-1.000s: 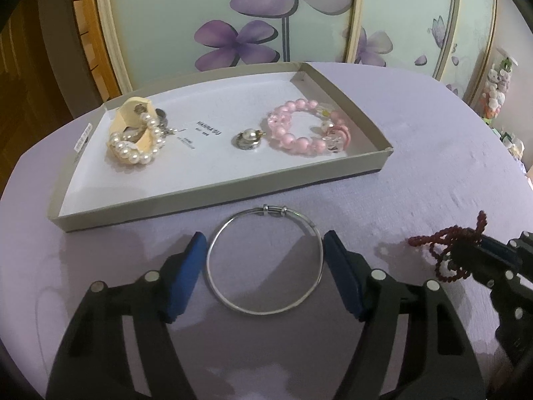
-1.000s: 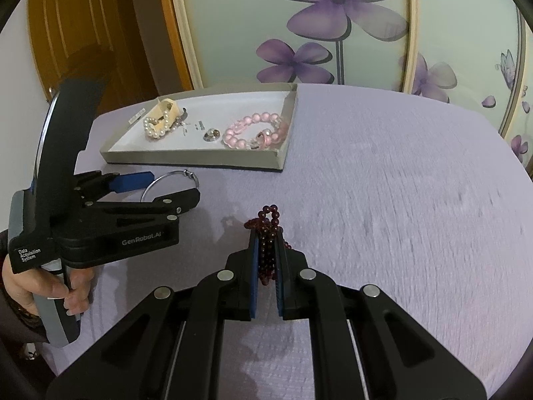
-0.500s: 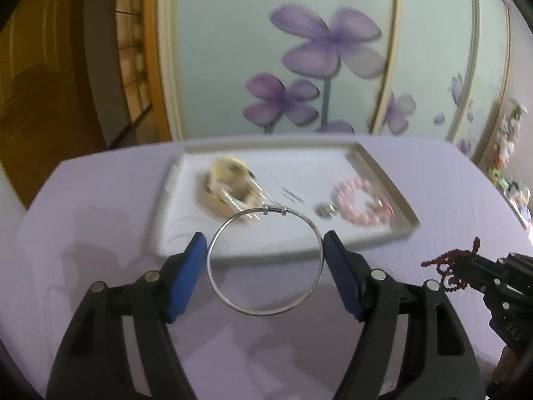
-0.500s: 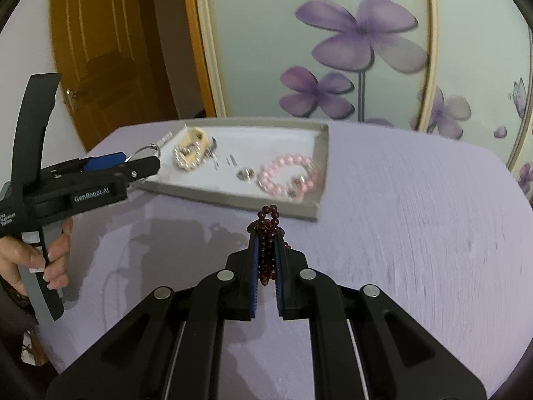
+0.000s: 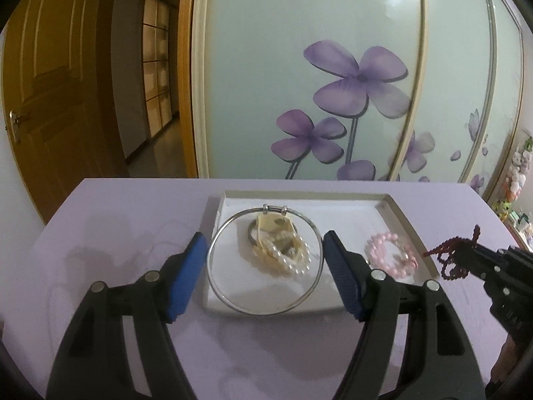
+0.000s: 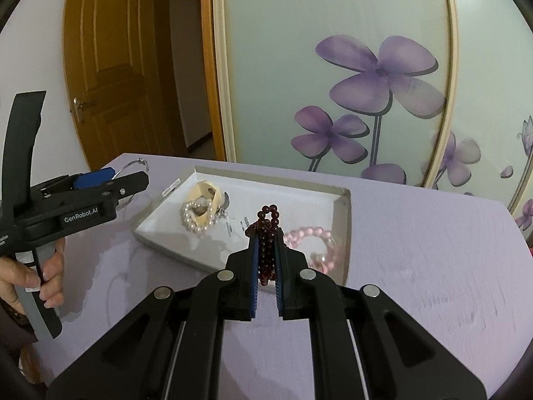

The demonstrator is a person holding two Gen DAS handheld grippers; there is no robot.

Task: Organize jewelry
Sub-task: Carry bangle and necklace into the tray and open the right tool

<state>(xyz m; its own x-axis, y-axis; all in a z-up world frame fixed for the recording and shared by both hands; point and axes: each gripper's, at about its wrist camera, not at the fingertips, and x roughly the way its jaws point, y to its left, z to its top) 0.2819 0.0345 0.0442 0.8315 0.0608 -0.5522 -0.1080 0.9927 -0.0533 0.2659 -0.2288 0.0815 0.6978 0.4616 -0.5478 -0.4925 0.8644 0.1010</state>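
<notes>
My left gripper [image 5: 265,243] is shut on a silver bangle [image 5: 213,278], holding it by its sides in the air over the near left of the white tray [image 5: 398,215]. My right gripper [image 6: 266,241] is shut on a dark red bead bracelet [image 6: 266,220], also lifted, just before the tray's near edge [image 6: 173,250]. In the tray lie a pearl bracelet on a cream holder [image 5: 283,250] and a pink bead bracelet [image 5: 391,256]. The right gripper with the red beads [image 5: 449,260] shows at the right of the left wrist view; the left gripper [image 6: 110,180] shows at the left of the right wrist view.
The tray stands on a purple cloth-covered table [image 6: 433,266]. Behind it is a glass panel with purple flowers [image 5: 356,90]. A wooden door [image 6: 113,66] stands at the far left. A hand [image 6: 50,276] holds the left gripper's handle.
Both grippers have risen from the table with their bracelets. The bangle has been lifted off the cloth and carried over the tray; the red beads have moved toward the tray's near edge.
</notes>
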